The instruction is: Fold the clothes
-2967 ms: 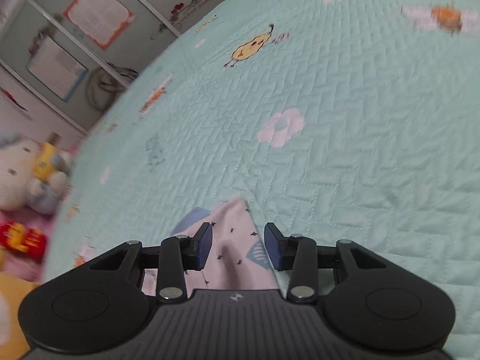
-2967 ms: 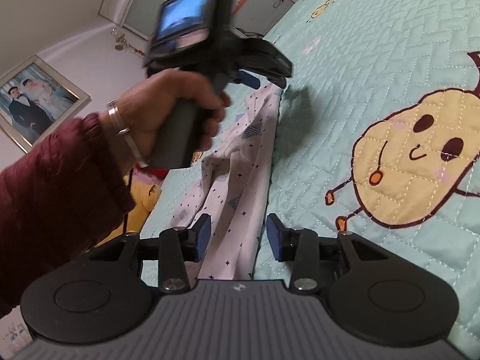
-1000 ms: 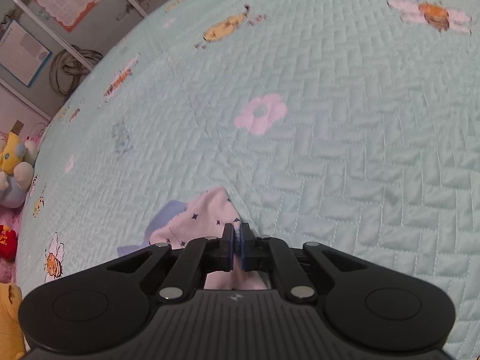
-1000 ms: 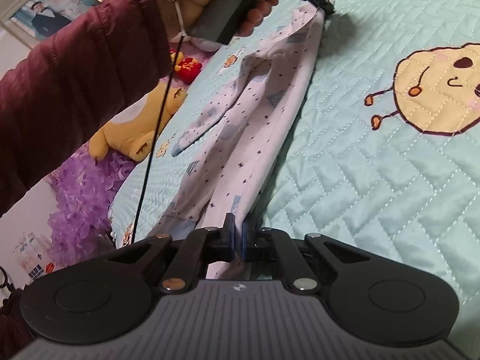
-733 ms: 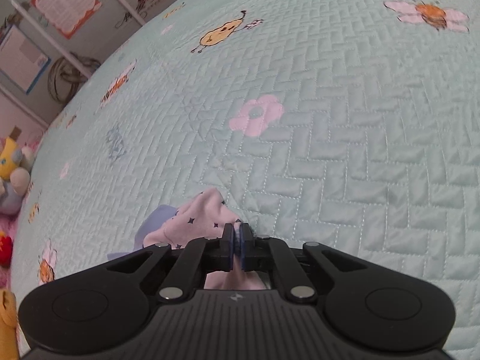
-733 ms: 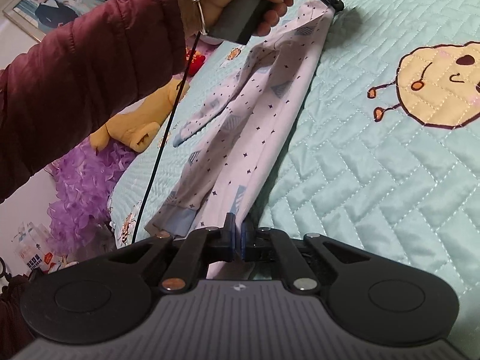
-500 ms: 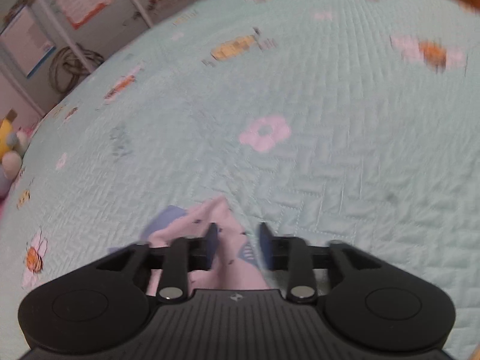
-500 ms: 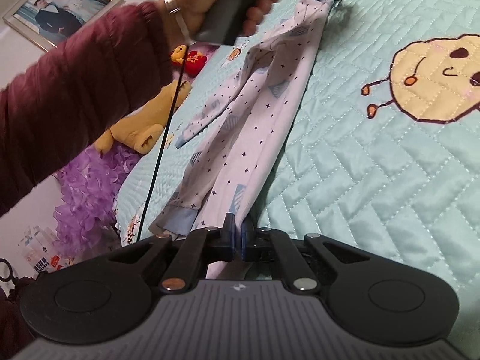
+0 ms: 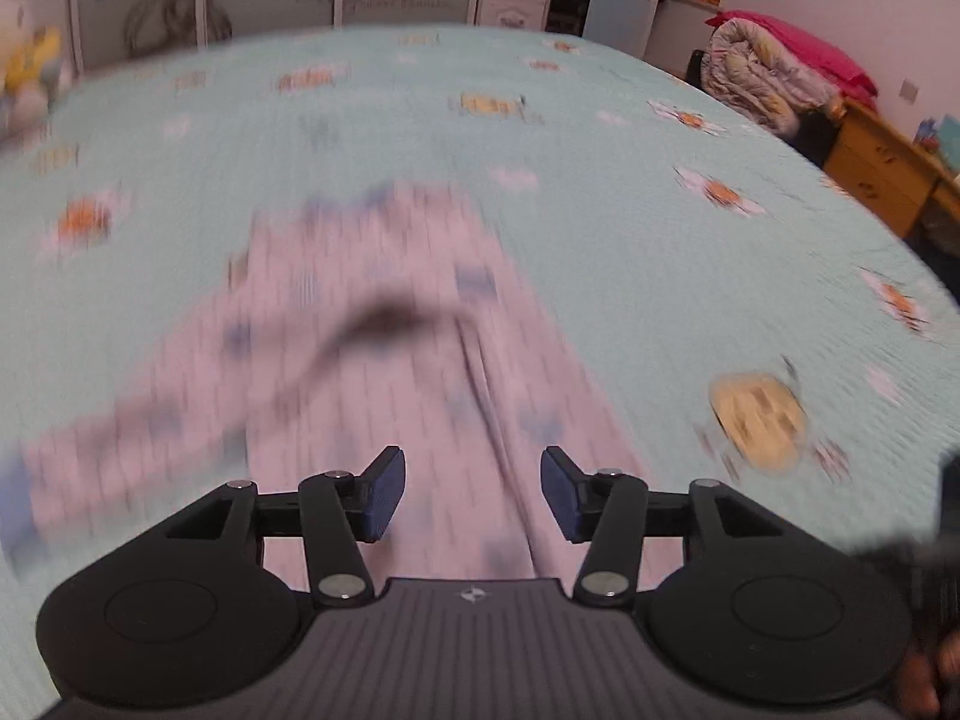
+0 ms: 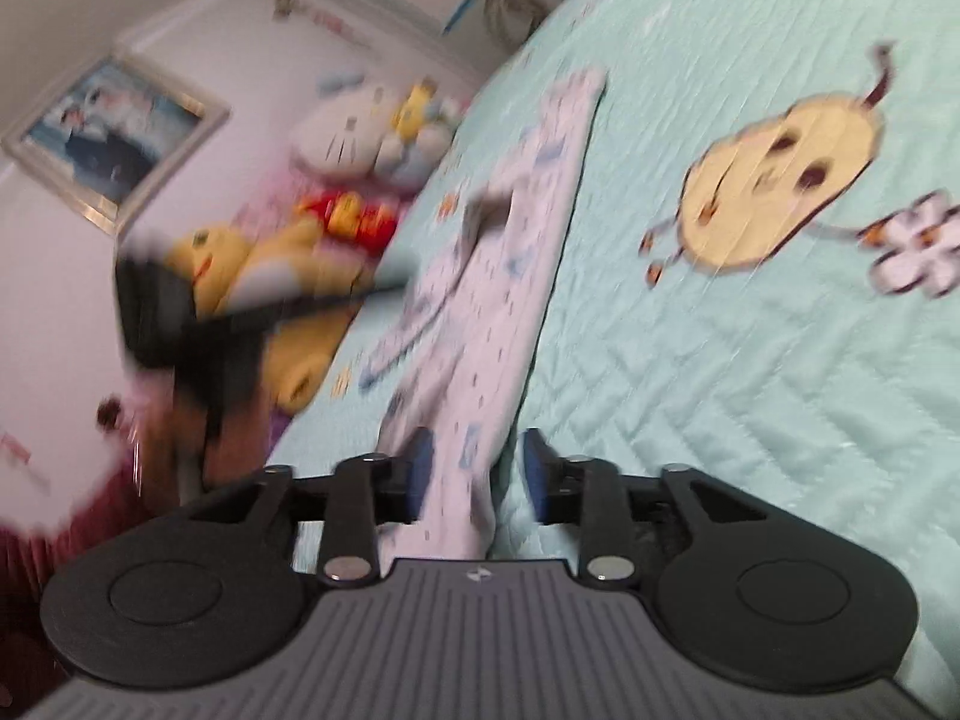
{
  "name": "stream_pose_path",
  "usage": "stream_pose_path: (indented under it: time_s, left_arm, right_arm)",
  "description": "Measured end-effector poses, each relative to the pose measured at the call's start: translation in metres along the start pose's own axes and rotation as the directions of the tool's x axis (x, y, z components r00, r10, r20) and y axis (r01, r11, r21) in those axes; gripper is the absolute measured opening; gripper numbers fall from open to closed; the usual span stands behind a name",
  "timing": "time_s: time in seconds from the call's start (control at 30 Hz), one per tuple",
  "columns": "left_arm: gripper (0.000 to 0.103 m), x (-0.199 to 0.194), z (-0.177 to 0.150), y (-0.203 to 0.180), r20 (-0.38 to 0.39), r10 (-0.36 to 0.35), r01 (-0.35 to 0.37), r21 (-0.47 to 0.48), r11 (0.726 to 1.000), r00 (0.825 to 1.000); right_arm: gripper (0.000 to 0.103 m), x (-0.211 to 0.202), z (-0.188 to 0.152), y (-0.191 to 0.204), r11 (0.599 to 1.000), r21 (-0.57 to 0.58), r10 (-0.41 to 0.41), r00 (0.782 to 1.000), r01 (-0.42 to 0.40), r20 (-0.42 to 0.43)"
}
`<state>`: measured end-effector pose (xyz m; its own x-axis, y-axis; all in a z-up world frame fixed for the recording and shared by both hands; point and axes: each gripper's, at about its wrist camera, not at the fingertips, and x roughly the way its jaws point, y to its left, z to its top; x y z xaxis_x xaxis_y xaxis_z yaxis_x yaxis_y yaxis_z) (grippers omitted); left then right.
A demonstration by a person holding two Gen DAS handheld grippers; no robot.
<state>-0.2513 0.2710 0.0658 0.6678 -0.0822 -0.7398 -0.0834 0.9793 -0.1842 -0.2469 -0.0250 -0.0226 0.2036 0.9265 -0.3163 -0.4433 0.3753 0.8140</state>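
Pyjama trousers (image 9: 384, 324) (pale pink, dark-speckled) lie flat on the quilt (image 9: 630, 252), both tools gaping, gripping nothing.

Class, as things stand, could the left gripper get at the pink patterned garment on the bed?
Probably yes: the left gripper is open, with the garment lying flat on the quilt directly ahead, nothing between.

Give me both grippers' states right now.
Left gripper: open, holding nothing, above the garment.
Right gripper: open, garment lying loose between its fingers.
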Motion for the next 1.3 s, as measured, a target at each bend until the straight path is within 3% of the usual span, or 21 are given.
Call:
stream_pose_path:
  time_s: [0.07, 0.13, 0.2, 0.27, 0.33, 0.37, 0.47, 0.6, 0.7, 0.87, 1.07, 1.17, 1.3]
  left_arm:
    - [0.050, -0.014, -0.020, 0.012, 0.006, -0.049, 0.049, -0.076, 0.996, 0.999]
    - [0.050, -0.026, -0.036, 0.024, 0.023, -0.084, 0.086, -0.143, 0.986, 0.996]
    - [0.049, -0.033, -0.046, 0.035, 0.041, -0.093, 0.099, -0.185, 0.978, 0.995]
    - [0.043, -0.038, -0.055, 0.045, 0.043, -0.085, 0.092, -0.209, 0.974, 0.995]
    - [0.042, -0.044, -0.064, 0.056, 0.048, -0.071, 0.080, -0.229, 0.970, 0.996]
    - [0.042, -0.047, -0.067, 0.060, 0.055, -0.066, 0.077, -0.239, 0.968, 0.996]
    - [0.042, -0.061, -0.085, 0.069, 0.084, -0.064, 0.082, -0.229, 0.970, 0.994]
    - [0.042, -0.060, -0.105, 0.051, 0.088, -0.013, 0.018, -0.066, 0.998, 0.996]
    - [0.045, -0.055, -0.120, 0.042, 0.090, 0.010, -0.013, 0.023, 1.000, 0.996]
    - [0.045, -0.065, -0.126, 0.053, 0.125, -0.012, 0.013, -0.007, 1.000, 0.992]
    - [0.045, -0.075, -0.130, 0.070, 0.152, -0.031, 0.044, -0.087, 0.995, 0.988]
    - [0.045, -0.076, -0.134, 0.072, 0.152, -0.040, 0.055, -0.096, 0.994, 0.988]
    - [0.047, -0.074, -0.136, 0.072, 0.149, -0.040, 0.053, -0.080, 0.995, 0.988]
  right_arm:
    - [0.039, -0.011, -0.004, 0.015, 0.999, -0.028, -0.034, 0.996, 0.036, 0.084]
    - [0.039, -0.014, -0.012, 0.038, 0.995, -0.100, -0.015, 0.992, 0.027, 0.122]
    - [0.038, 0.001, -0.025, 0.066, 0.979, -0.200, -0.031, 0.995, 0.050, 0.094]
    - [0.032, 0.031, -0.040, 0.091, 0.943, -0.300, -0.139, 0.989, 0.145, 0.042]
    - [0.016, 0.057, -0.055, 0.104, 0.911, -0.365, -0.211, 0.977, 0.191, -0.015]
    - [0.015, 0.067, -0.061, 0.109, 0.896, -0.388, -0.246, 0.969, 0.216, -0.028]
    - [0.015, 0.083, -0.076, 0.122, 0.839, -0.450, -0.338, 0.941, 0.305, 0.007]
    - [0.015, 0.099, -0.090, 0.125, 0.789, -0.503, -0.398, 0.917, 0.353, 0.018]
    - [0.015, 0.102, -0.098, 0.124, 0.763, -0.529, -0.419, 0.907, 0.371, 0.032]
    - [0.018, 0.091, -0.095, 0.136, 0.804, -0.466, -0.393, 0.918, 0.369, 0.049]
    - [0.018, 0.109, -0.102, 0.148, 0.864, -0.416, -0.339, 0.939, 0.284, -0.063]
    - [0.018, 0.115, -0.102, 0.145, 0.903, -0.338, -0.308, 0.948, 0.264, -0.083]
    - [0.026, 0.117, -0.091, 0.129, 0.960, -0.137, -0.261, 0.960, 0.246, -0.100]
